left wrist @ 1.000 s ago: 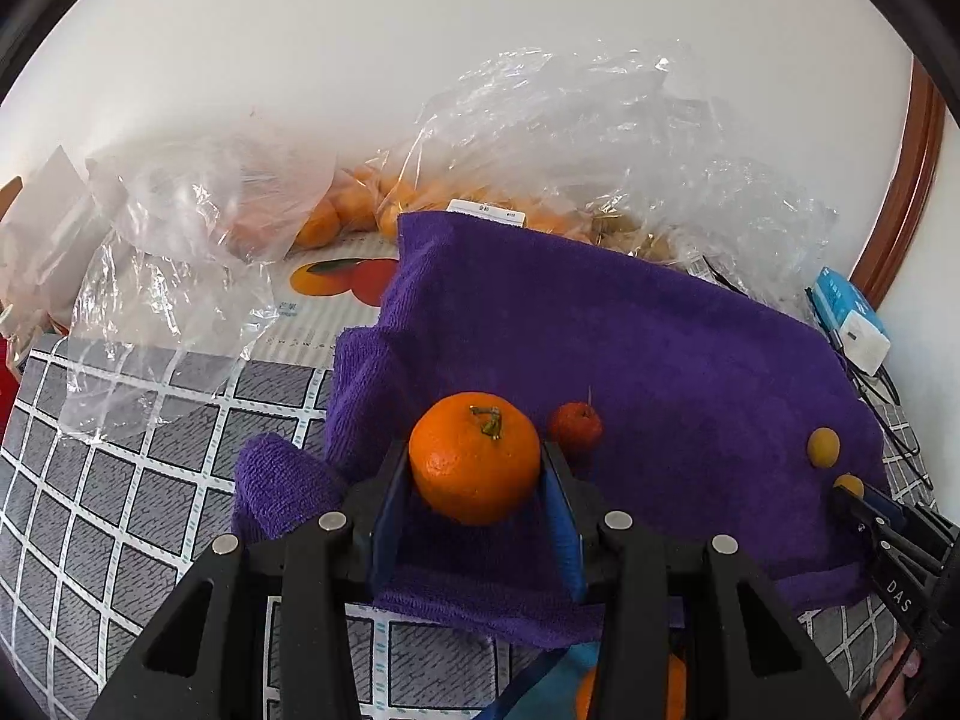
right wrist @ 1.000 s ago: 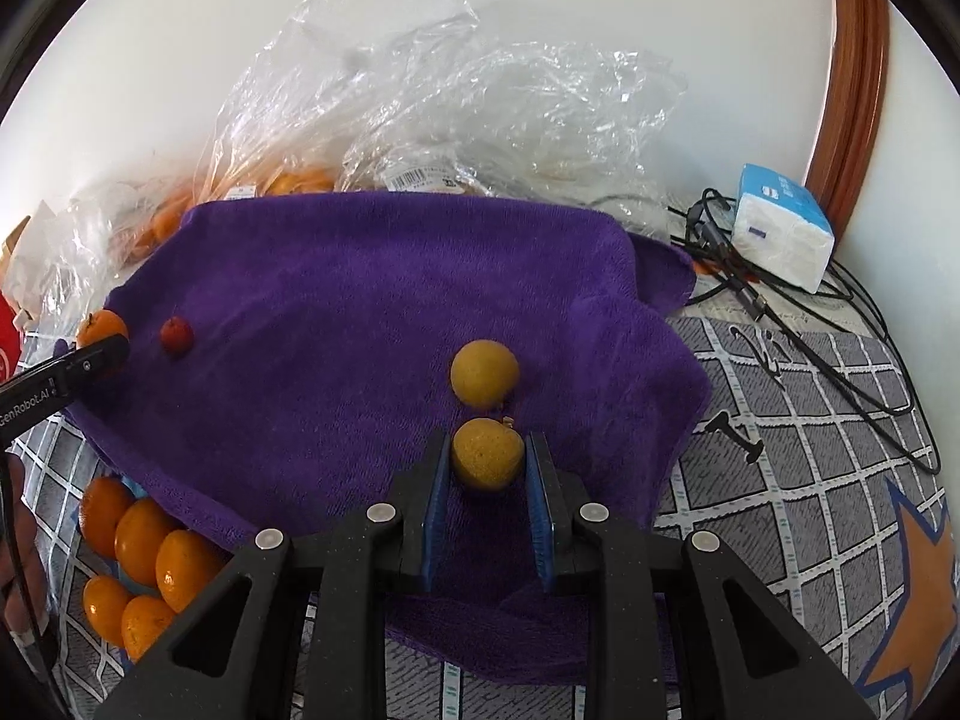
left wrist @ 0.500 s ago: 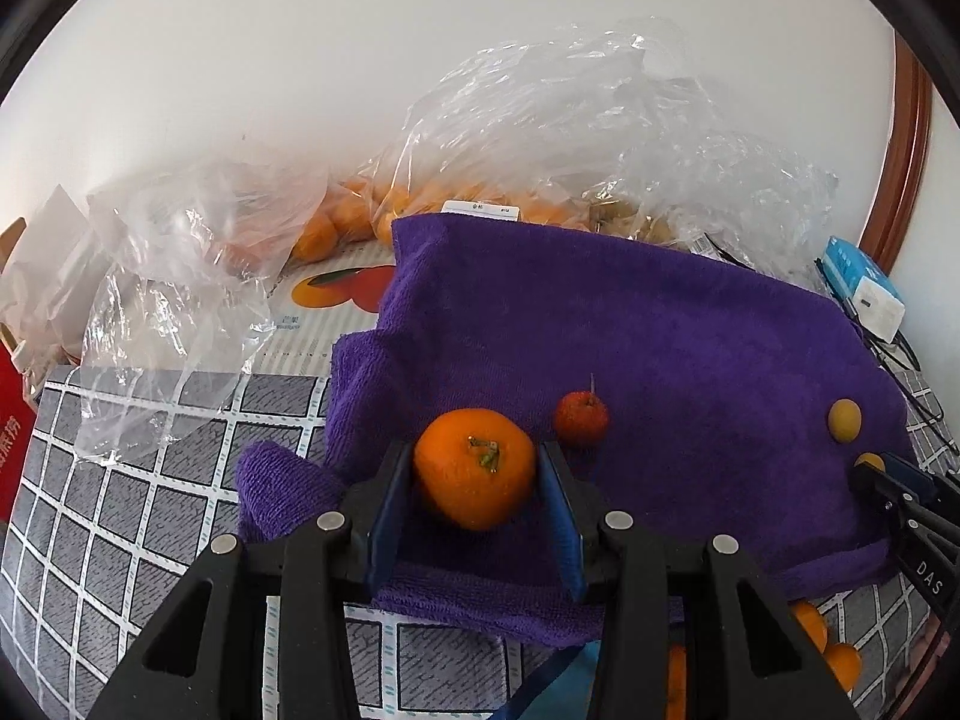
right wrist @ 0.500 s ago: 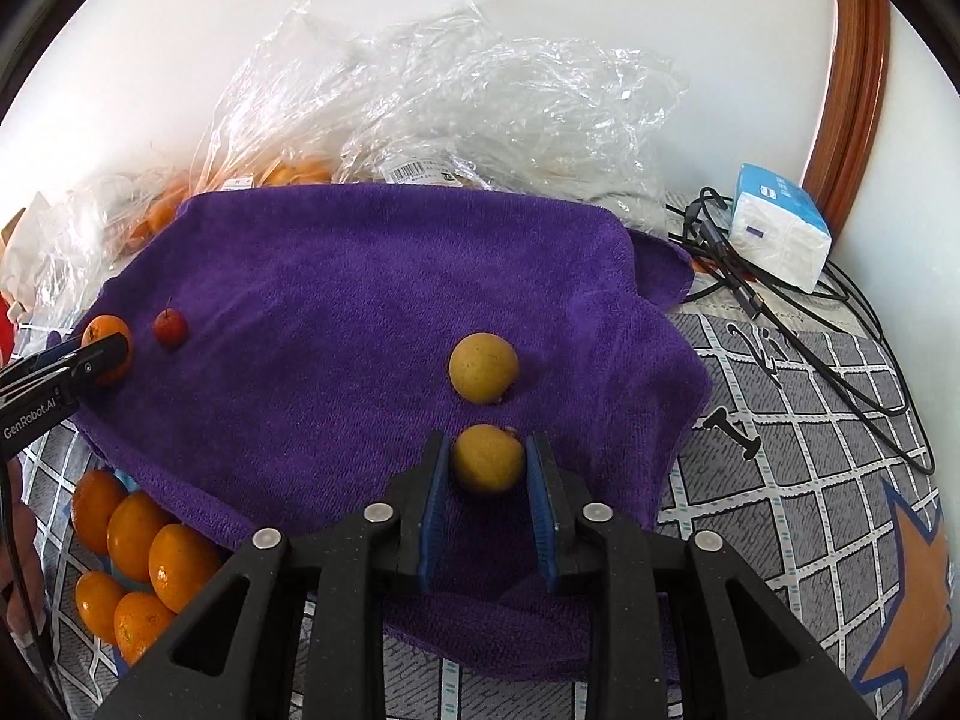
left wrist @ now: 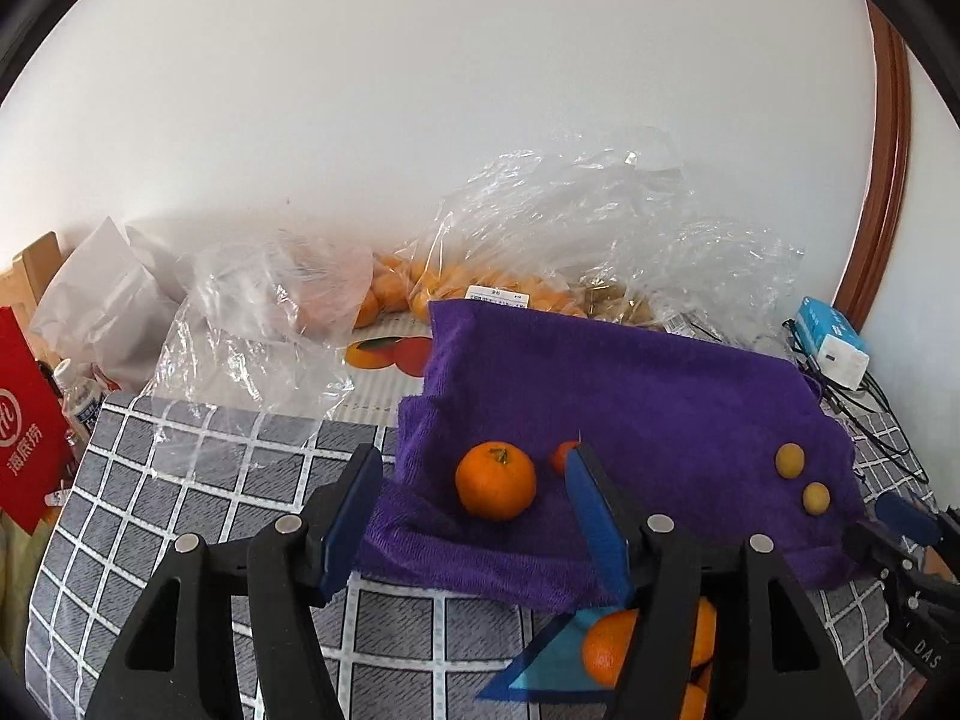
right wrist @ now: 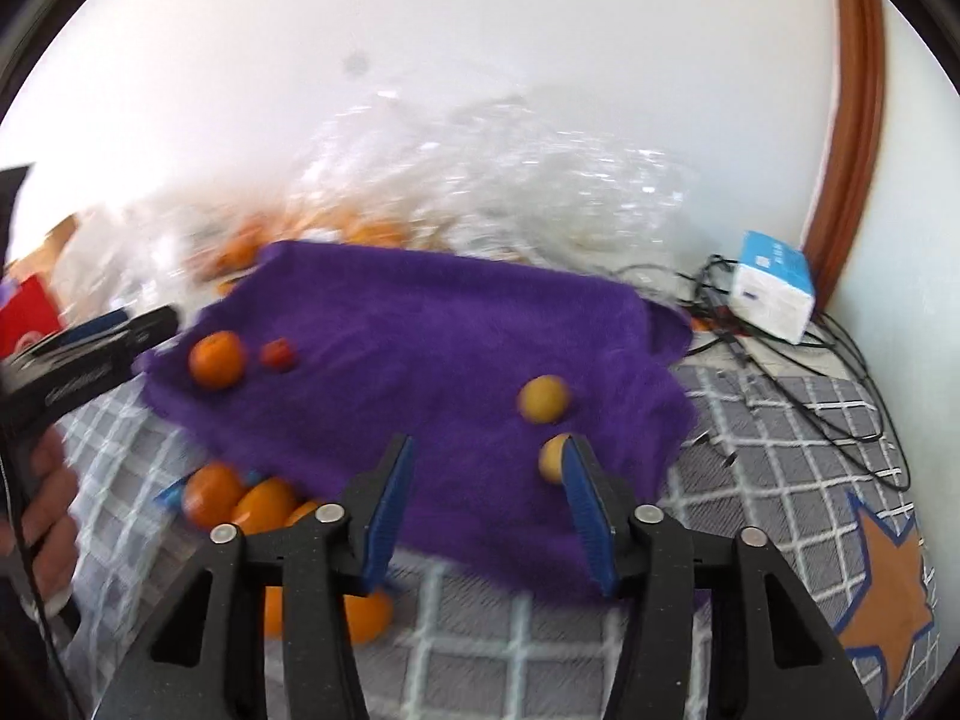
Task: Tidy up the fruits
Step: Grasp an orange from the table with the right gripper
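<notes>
Both jaws wide, gripping nothing: left gripper off orange at towel left edge, right gripper off yellow fruits at towel's right, grouped by kind.

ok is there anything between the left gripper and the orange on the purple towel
Nothing visible. The left gripper is open, and the orange sits on the purple towel just ahead of its fingertips; the small red fruit lies right of it.
</notes>
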A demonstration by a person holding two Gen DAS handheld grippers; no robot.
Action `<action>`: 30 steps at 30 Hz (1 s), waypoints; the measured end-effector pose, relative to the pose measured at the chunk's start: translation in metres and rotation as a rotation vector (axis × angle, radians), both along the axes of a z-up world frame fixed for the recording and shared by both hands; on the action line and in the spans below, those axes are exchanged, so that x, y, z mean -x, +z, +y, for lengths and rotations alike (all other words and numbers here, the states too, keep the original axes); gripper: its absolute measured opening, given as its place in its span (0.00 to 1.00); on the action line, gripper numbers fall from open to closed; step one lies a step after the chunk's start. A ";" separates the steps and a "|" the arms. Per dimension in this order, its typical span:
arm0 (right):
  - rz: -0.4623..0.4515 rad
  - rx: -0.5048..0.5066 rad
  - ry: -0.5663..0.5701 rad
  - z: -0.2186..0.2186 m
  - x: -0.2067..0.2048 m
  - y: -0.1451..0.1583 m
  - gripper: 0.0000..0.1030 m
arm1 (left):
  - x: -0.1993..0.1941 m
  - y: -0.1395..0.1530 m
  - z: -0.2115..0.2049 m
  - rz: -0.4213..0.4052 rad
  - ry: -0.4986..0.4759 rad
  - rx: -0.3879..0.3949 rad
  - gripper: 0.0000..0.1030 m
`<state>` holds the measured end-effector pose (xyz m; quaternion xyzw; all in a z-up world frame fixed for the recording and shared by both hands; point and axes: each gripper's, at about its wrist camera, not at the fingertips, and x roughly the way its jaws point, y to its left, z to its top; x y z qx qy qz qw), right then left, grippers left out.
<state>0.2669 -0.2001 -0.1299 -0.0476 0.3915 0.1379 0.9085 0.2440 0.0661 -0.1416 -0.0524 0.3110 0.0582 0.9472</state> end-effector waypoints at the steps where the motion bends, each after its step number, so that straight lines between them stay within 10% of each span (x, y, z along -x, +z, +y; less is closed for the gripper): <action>1: 0.009 -0.010 0.027 0.003 0.011 0.000 0.47 | 0.007 0.000 0.002 0.004 -0.002 0.004 0.59; 12: 0.131 -0.024 0.112 0.023 0.041 -0.035 0.35 | 0.071 -0.033 0.030 0.017 0.008 0.068 0.59; 30: 0.160 0.015 0.053 0.001 0.043 -0.052 0.32 | 0.068 -0.058 0.042 0.096 0.034 0.158 0.59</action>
